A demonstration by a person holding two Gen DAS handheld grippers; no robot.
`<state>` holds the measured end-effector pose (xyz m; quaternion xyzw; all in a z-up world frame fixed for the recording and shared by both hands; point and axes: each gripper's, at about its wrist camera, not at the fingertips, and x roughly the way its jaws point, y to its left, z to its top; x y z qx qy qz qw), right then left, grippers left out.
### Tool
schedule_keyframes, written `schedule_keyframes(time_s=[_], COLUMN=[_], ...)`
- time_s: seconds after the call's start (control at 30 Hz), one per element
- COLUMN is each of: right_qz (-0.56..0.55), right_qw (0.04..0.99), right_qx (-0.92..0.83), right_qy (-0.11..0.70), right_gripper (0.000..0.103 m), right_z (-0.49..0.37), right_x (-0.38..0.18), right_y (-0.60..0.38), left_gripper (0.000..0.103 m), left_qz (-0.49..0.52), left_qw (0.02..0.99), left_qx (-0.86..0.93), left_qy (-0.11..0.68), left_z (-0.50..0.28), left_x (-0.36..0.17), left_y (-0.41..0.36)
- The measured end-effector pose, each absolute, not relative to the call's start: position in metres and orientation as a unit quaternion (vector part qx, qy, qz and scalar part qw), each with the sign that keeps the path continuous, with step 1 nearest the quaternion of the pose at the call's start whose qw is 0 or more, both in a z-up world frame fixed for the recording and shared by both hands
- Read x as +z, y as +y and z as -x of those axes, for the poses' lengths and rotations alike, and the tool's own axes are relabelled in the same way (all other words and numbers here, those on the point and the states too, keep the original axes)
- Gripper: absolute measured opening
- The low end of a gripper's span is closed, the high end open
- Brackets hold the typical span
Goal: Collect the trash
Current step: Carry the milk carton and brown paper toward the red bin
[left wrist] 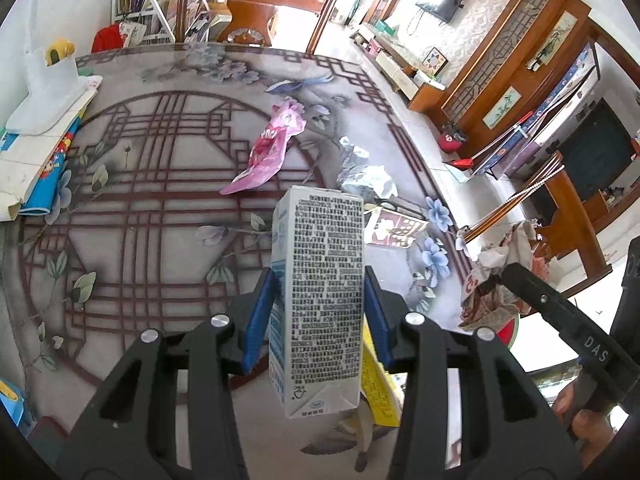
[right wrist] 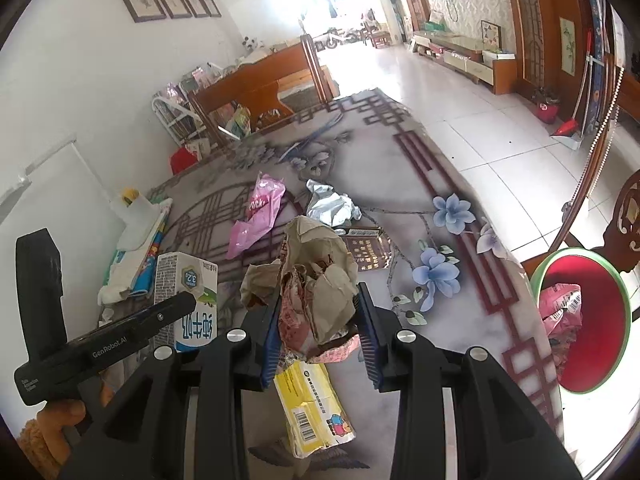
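Now both grippers hold trash above the patterned table.

From the left wrist, the left gripper (left wrist: pixel 318 304) has its jaws clenched on a tall white milk carton (left wrist: pixel 318 280), lifted over the flower-printed table (left wrist: pixel 140 184); a pink snack wrapper (left wrist: pixel 268 148) lies beyond. From the right wrist, the right gripper (right wrist: pixel 318 328) grips a crumpled brown paper wad (right wrist: pixel 316 280), with a green-rimmed red bin (right wrist: pixel 592 320) off the table edge.

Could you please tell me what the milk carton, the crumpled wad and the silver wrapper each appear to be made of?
Milk carton in the left hand-held gripper: coated paperboard, judging by crisp folded edges and slightly glossy printed faces.
Crumpled wad in the right hand-held gripper: matte brownish printed paper; it holds sharp, dull creases.
Silver wrapper on the table: probably metallised film or foil, given its shiny, reflective crinkles.
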<state>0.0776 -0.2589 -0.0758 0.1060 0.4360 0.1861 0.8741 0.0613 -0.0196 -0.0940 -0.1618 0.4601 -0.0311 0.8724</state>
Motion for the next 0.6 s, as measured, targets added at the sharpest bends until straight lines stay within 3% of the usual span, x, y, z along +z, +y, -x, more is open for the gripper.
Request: schedule_keyframes(time_s=[0.6], right_qz=[-0.117], right_qw=[0.886], right_qx=[0.15], right_qy=[0.423], right_gripper=[0.033], right_z=[-0.064], right_x=[-0.07], right_y=[-0.307], left_gripper=[0.042], left_qz=[0.137], left_qw=[0.882], left_qx=[-0.065], left_qy=[0.447], left_z=[-0.059], left_x=[-0.076], left_y=[-0.066])
